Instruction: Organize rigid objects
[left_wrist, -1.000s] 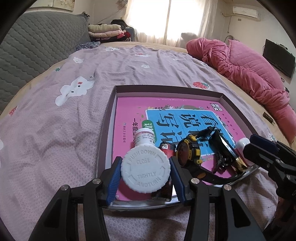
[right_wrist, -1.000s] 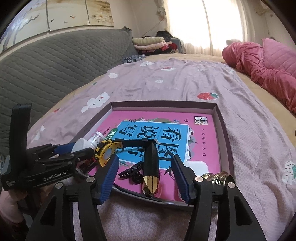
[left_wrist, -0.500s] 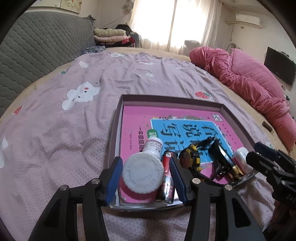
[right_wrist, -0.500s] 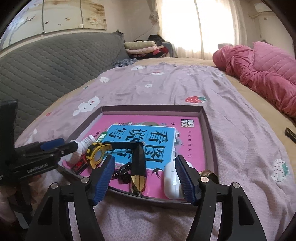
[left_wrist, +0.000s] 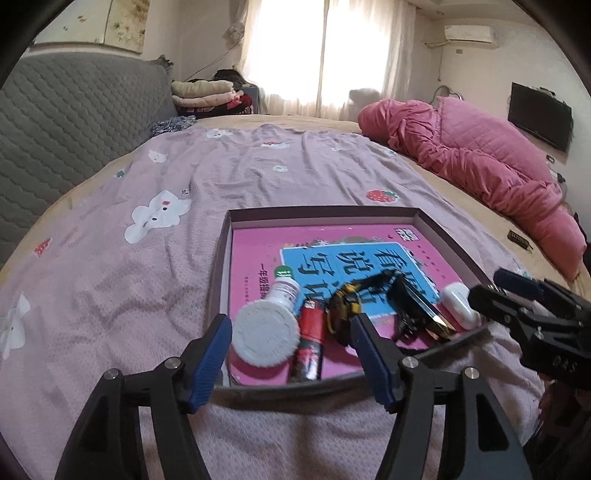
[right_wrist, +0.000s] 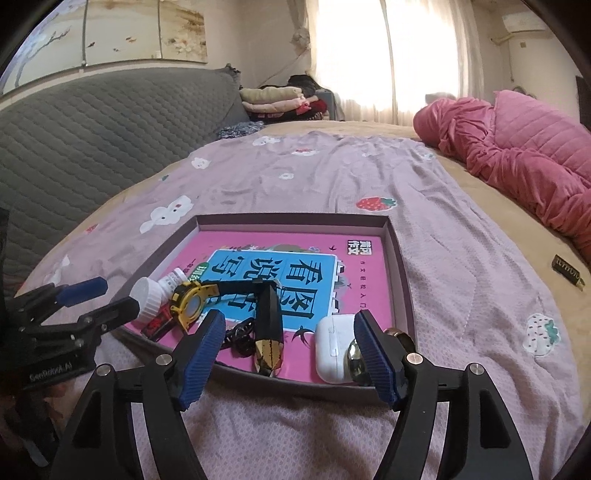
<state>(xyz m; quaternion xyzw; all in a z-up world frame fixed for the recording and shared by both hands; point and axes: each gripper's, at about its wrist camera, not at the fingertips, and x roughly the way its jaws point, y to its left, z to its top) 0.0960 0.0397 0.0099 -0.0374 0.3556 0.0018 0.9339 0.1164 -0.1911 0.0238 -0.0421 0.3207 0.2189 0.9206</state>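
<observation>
Landmark: shallow tray (left_wrist: 448, 232) on the bed (left_wrist: 110, 295), a pink book (right_wrist: 295, 243) flat inside it.
Left claw (left_wrist: 291, 350): spread wide, holding nothing; it hung just outside the tray's near rim.
Right claw (right_wrist: 290, 350): likewise wide open and empty, at the tray's near rim further right.
Bottle (left_wrist: 267, 326): lay on its side in the tray's near-left corner, white cap toward the left claw, long axis running away from it.
Neighbours: red lighter (left_wrist: 310, 341) touching the bottle's right side; tape measure (right_wrist: 188, 304), black folded tool (right_wrist: 269, 332) and white earbud case (right_wrist: 332, 349) along the near edge.
Nearer claw: left for the bottle; right for the earbud case.
Judgement: tray largely filled; the key on the bed (right_wrist: 567, 275), well right of the tray, possibly remained.
</observation>
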